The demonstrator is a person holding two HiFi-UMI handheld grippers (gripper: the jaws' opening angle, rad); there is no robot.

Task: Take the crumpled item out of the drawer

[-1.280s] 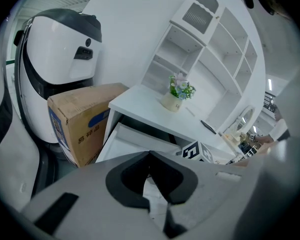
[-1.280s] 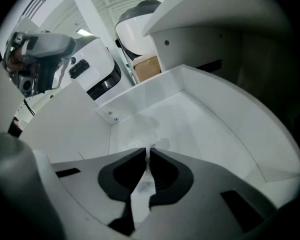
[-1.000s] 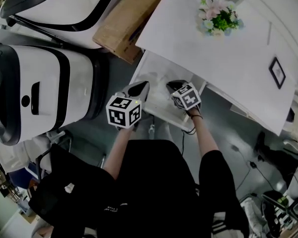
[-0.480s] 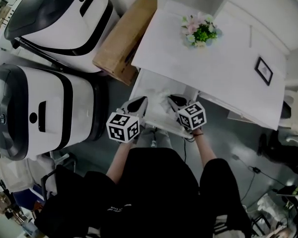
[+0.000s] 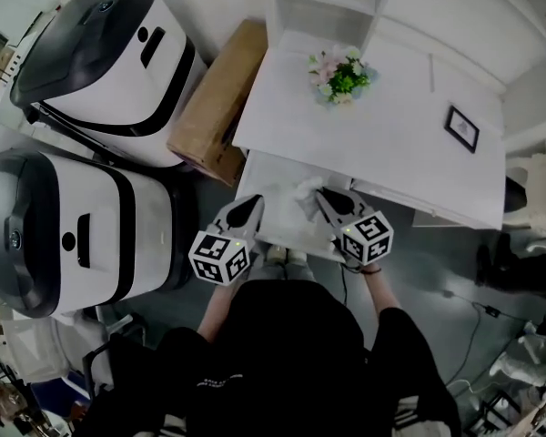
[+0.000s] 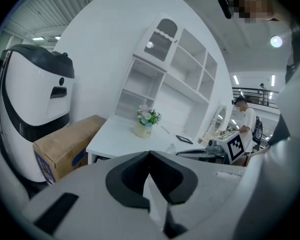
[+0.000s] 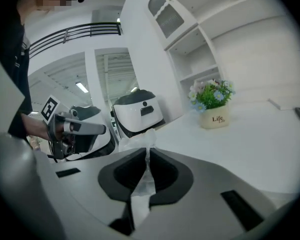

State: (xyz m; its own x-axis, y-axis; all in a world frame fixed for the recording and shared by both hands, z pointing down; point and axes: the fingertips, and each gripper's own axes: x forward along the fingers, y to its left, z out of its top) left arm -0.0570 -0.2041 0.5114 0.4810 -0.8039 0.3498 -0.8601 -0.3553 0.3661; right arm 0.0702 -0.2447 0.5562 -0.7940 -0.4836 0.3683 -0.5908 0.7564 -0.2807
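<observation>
Right gripper (image 5: 322, 196) jaws clamped on crumpled item (image 5: 306, 189), now raised above drawer (image 5: 271, 226); left gripper (image 5: 251, 204) unchanged, jaws together, empty

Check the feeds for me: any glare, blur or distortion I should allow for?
Head view: sharp, but the white desk is nearly washed out. Left gripper view: heavy fisheye bend, dark corners, a ceiling lamp flaring. Right gripper view: same bend; the crumpled item shows pale against white surroundings.

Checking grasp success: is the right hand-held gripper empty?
No, the right hand-held gripper is clamped on the crumpled white item, visible between its jaws.
</observation>
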